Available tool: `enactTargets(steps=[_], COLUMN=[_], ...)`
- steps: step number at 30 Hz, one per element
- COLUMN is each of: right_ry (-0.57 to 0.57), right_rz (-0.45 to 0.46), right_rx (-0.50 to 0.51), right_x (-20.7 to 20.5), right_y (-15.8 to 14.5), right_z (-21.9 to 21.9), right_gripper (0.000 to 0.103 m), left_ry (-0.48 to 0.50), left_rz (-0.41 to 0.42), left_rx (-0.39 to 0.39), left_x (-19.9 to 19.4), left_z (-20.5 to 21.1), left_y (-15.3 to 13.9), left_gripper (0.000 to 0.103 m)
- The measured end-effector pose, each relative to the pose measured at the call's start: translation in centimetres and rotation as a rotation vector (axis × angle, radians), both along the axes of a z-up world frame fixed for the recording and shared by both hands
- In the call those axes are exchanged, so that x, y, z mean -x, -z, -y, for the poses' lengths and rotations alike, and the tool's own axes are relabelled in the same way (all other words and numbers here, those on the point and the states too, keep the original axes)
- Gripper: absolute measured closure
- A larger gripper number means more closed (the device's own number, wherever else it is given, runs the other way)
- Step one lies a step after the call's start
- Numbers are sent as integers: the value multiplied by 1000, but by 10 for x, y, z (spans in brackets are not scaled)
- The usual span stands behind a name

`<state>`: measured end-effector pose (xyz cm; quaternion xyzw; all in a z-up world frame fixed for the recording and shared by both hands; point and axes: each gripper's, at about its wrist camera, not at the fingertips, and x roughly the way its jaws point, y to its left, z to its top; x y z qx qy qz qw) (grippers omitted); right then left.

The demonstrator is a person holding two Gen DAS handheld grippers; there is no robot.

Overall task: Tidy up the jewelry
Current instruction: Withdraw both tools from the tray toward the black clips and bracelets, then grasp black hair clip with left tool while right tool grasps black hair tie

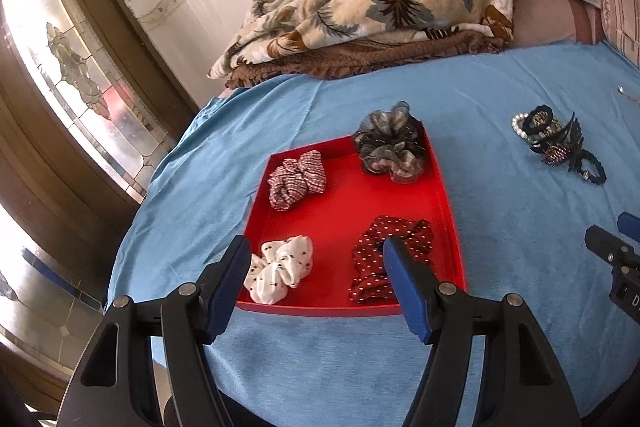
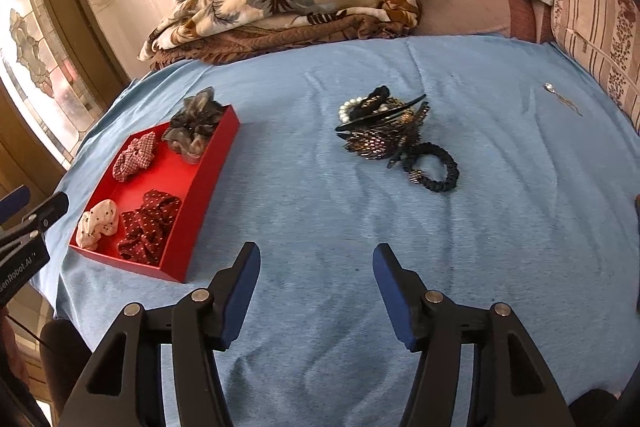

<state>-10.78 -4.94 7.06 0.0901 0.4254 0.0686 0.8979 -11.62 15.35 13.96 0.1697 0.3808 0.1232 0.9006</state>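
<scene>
Red shallow cardboard tray (image 1: 446, 195) already holds four fabric scrunchies; beside it, both hand-held grippers, left (image 1: 316, 259) and right (image 2: 316, 263), hover open and empty, ready for the tangled dark accessory pile (image 2: 394, 135).

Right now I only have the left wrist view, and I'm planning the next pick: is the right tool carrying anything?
Observer: No. The right tool is open and empty, over bare blue sheet.
Operator: What lies ahead of it?
Observer: The pile of hair accessories, beyond its tips and untouched.
Operator: Anything farther right?
Observer: A silver pin lies alone on the sheet, near the striped pillow.
</scene>
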Motion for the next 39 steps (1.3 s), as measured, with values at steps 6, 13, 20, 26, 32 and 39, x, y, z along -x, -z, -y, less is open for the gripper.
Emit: enactTargets(steps=[6, 13, 20, 26, 32, 39], right_ry=[34, 98, 142, 92, 81, 47], right_rz=[-9, 7, 32, 36, -16, -12], right_rx=[-1, 15, -48, -66, -87, -110], right_x=[-7, -24, -59, -85, -109, -118], right_y=[5, -1, -3, 15, 45, 49], right_z=[23, 64, 111, 121, 127, 126], right_gripper=[39, 39, 39, 43, 52, 63], left_ry=[52, 140, 226, 331, 426, 542], left_rz=[-48, -100, -130, -163, -234, -286], left_rx=[48, 201, 345, 373, 391, 367], left_x=[-9, -35, -86, -133, -165, -177], left_z=[12, 32, 68, 109, 145, 177], left_y=[9, 12, 18, 38, 67, 90], left_gripper=[35, 35, 35, 36, 48, 63])
